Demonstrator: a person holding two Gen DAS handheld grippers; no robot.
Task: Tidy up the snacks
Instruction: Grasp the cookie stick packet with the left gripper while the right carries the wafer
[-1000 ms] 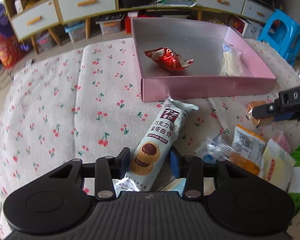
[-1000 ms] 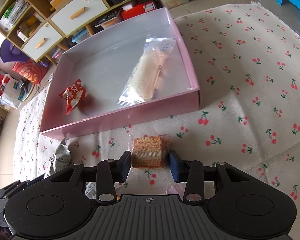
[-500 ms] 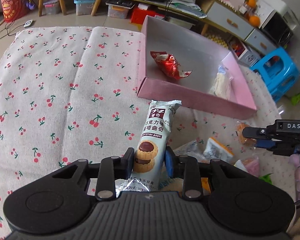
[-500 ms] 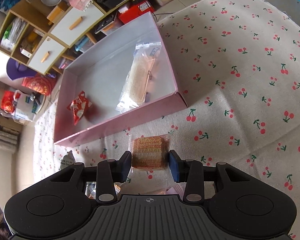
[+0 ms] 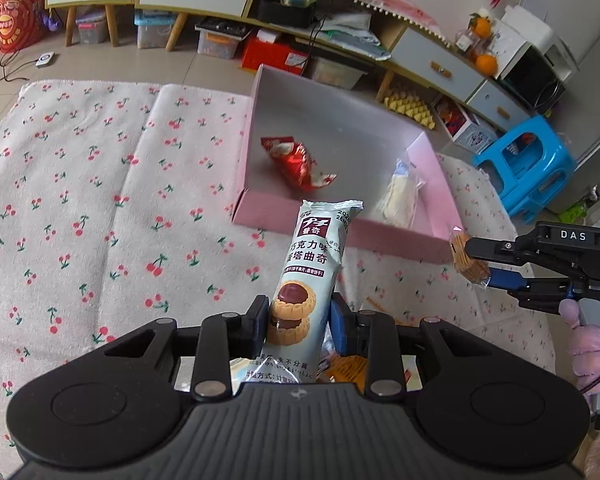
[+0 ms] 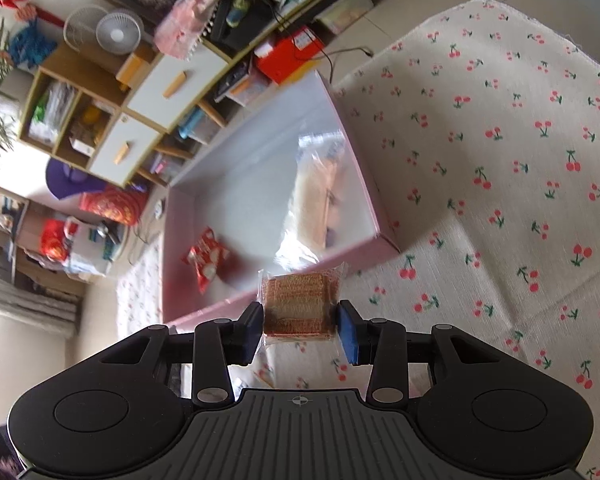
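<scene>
Snacks ride in both tongs: the left tongs [image 5: 299, 318] are clamped on a chocolate tart cookie pack [image 5: 314, 268], the right tongs [image 6: 299, 330] on a wrapped cracker [image 6: 300, 300], both carried toward the pink box [image 5: 380, 236], likely for dropping in. A second ago both lay on the cherry-print cloth [image 5: 100, 208]; now they are lifted clear.

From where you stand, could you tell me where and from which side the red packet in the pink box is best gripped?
Grip the red packet across its puffed middle, coming straight down from above. It lies flat and alone on the floor of the pink box, whose walls block a side approach, and its crimped ends look thin and likely to slip. The clear biscuit bag lies well apart from it.
</scene>
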